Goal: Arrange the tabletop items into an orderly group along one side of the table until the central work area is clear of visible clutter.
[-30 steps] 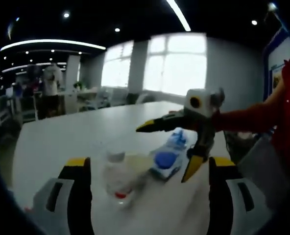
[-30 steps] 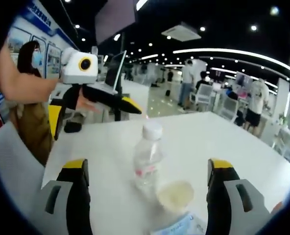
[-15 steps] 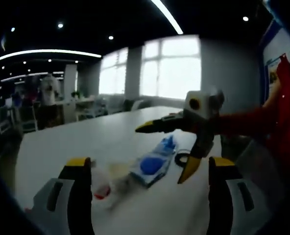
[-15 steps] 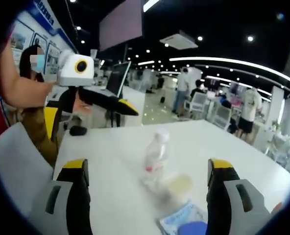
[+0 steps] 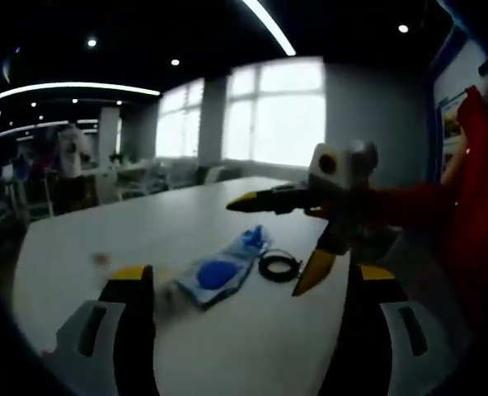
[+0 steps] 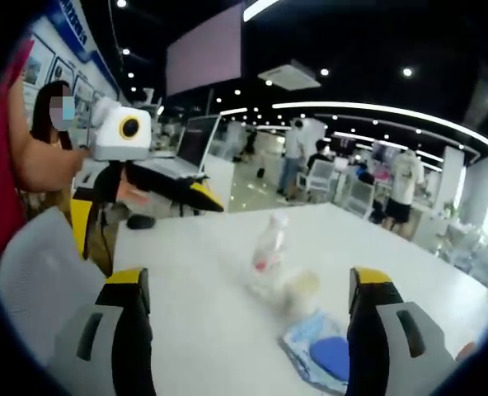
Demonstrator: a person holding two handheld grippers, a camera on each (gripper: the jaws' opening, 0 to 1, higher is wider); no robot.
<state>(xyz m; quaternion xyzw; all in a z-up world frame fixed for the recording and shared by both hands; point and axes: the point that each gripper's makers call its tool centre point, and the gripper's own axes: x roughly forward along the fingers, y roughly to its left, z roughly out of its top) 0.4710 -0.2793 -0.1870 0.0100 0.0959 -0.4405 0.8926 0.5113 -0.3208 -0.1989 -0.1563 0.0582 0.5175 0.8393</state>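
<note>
A clear plastic bottle [image 6: 269, 252] with a red label stands on the white table [image 6: 203, 289]. Beside it sits a small pale round cup [image 6: 302, 286], and nearer lies a blue and white packet [image 6: 322, 355]. In the left gripper view the same packet [image 5: 215, 275] lies next to a black coiled ring [image 5: 279, 266]. My left gripper [image 5: 248, 276] is open over the table with nothing between its jaws. My right gripper [image 6: 248, 280] is open too, short of the bottle. Each gripper shows in the other's view, open in the air: the right gripper [image 5: 274, 243], the left gripper [image 6: 145, 216].
A laptop [image 6: 186, 148] and a black mouse [image 6: 141, 221] are at the table's far side. A white chair [image 6: 38, 280] stands at the left edge. A person in red holds the grippers. More people and desks fill the room behind.
Both views have swung with the hands: the bottle has slid out of the left gripper view and the black ring has come in. Both grippers stay open and the table items lie where they were.
</note>
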